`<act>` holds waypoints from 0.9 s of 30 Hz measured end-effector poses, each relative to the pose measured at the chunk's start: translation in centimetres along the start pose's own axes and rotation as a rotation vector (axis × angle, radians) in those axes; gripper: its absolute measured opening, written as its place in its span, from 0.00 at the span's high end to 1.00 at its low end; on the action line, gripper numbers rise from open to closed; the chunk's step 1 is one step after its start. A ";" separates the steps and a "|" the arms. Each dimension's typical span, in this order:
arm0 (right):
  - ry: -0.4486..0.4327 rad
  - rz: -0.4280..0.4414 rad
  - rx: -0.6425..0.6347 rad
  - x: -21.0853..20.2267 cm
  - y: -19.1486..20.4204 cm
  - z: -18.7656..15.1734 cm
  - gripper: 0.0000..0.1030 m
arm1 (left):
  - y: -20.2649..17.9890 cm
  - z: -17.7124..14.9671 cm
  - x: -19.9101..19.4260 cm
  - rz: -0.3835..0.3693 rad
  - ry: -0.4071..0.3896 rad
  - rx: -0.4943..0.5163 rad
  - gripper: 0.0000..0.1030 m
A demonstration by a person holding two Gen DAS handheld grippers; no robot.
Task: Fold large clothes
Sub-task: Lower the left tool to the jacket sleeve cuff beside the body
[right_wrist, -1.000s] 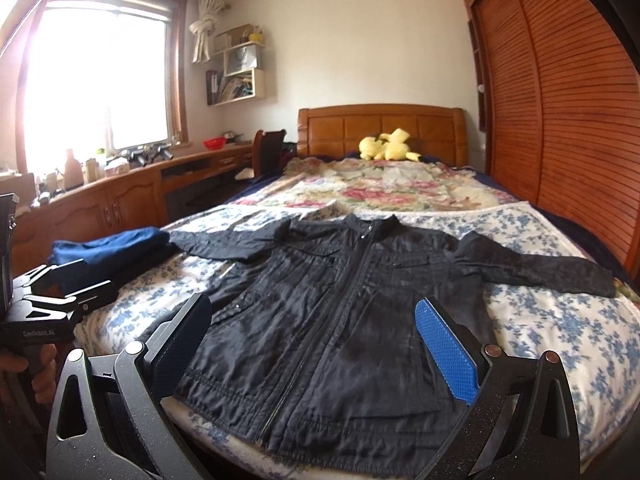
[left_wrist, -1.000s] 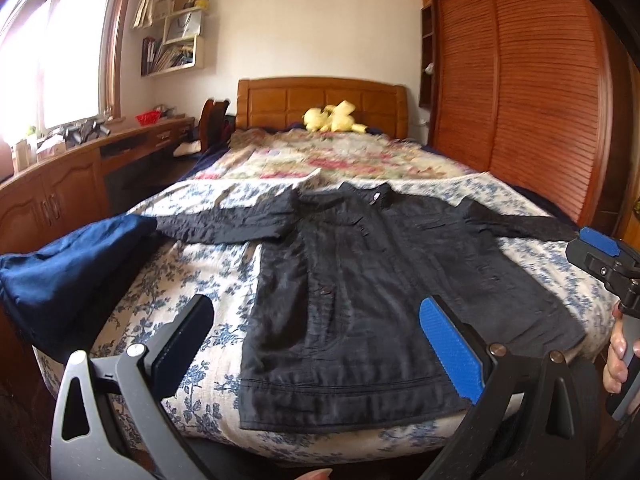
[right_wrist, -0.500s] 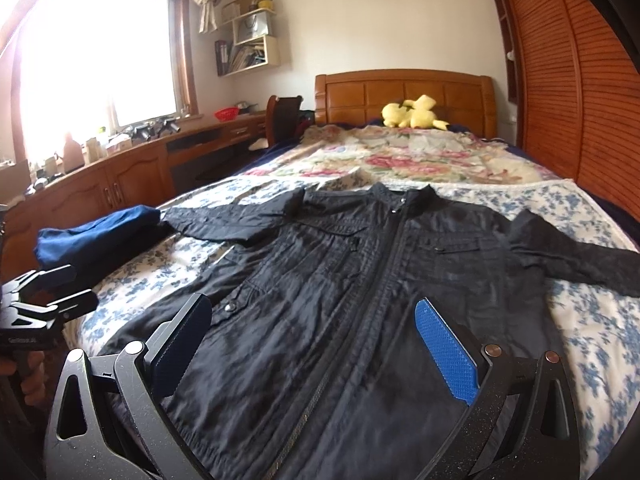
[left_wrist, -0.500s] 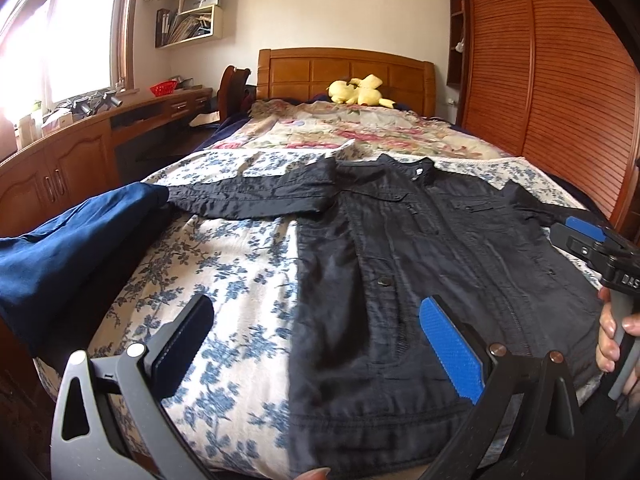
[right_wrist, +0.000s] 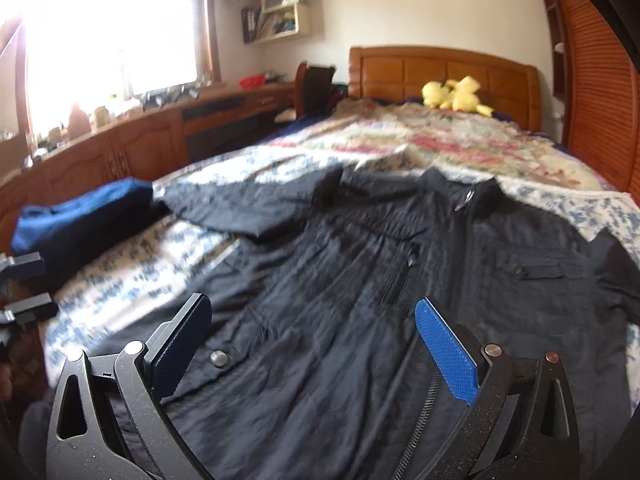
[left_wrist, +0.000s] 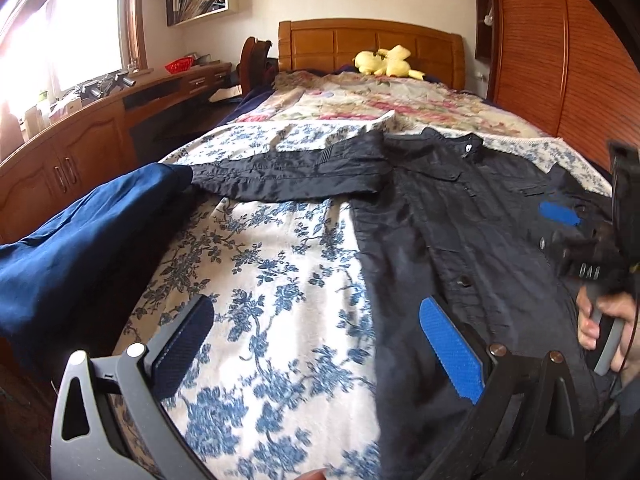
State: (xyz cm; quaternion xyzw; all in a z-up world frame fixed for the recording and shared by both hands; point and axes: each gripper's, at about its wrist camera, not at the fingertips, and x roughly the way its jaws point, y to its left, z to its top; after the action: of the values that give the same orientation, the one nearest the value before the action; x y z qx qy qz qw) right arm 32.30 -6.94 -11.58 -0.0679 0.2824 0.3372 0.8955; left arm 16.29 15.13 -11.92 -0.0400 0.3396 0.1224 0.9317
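A large black jacket (left_wrist: 460,220) lies spread front-up on the flowered bedspread (left_wrist: 280,280), its left sleeve (left_wrist: 288,176) stretched out sideways. In the right wrist view the jacket (right_wrist: 360,272) fills the foreground with its zip down the middle. My left gripper (left_wrist: 316,328) is open, low over the bedspread beside the jacket's left edge, nothing between its fingers. My right gripper (right_wrist: 312,332) is open above the jacket's lower front, holding nothing. In the left wrist view the right gripper (left_wrist: 576,236) appears at the far right, held by a hand (left_wrist: 600,320).
A folded blue garment (left_wrist: 72,248) lies at the bed's left edge. A wooden desk and cabinets (left_wrist: 80,148) run along the left under the window. The headboard (left_wrist: 372,48) with a yellow plush toy (left_wrist: 384,62) stands at the back; a slatted wardrobe (left_wrist: 560,60) lines the right.
Both grippers have moved forward and down toward the bed, so the jacket and bedspread loom larger. The left one has shifted over the bedspread left of the jacket. Both stay open.
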 end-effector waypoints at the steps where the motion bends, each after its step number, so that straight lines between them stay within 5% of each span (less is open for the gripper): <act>1: 0.021 0.009 0.002 0.7 -0.1 -0.7 0.00 | 0.2 0.1 0.4 0.001 0.005 0.002 0.00; 13: 0.078 0.042 0.041 2.0 -0.9 -1.6 0.00 | 3.0 3.1 6.3 -0.009 0.049 -0.021 0.00; 21: 0.105 0.014 0.021 2.8 -0.4 -1.8 0.00 | 4.0 7.2 11.6 -0.096 0.069 -0.045 0.01; 27: 0.104 -0.021 0.026 2.8 -0.6 -1.9 0.00 | 5.5 10.3 15.5 -0.124 0.107 -0.076 0.20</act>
State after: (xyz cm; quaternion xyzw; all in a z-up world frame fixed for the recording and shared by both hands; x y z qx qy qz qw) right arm 33.54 -6.42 -14.79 -0.0767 0.3319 0.3201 0.8840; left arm 32.80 25.19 -13.92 -0.1029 0.3810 0.0749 0.9158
